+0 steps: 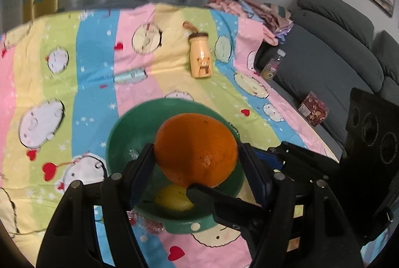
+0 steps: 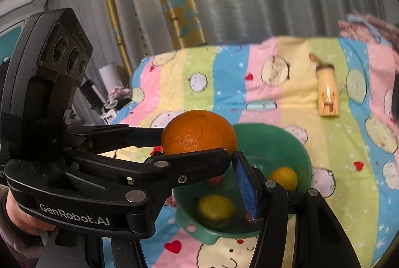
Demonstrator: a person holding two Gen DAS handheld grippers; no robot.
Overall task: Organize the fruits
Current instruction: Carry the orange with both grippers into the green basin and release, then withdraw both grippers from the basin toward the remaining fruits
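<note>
While the left gripper [image 1: 195, 153] holds the orange [image 1: 194, 143] squarely between its blue pads, the fruit hangs in the air above the near half of the green bowl [image 1: 117, 133], which sits on the striped cloth [image 1: 94, 56]. The right gripper [image 2: 202, 168] stands half open just beside it, one finger reaching under the orange, and I see no fruit between its fingers. To my eye the step is setting the orange into the bowl, and the bowl already has a yellow fruit [image 1: 174, 198] right below, plus another yellow one [image 2: 283, 178] and small red ones [image 2: 215, 180]. I'd draw the right gripper clear first, carry the orange toward the bare far side, bring it low before letting go so it doesn't drop onto the others, and open wide enough that the pads don't drag it back out. The bottle [image 1: 200, 58] is well apart.
</note>
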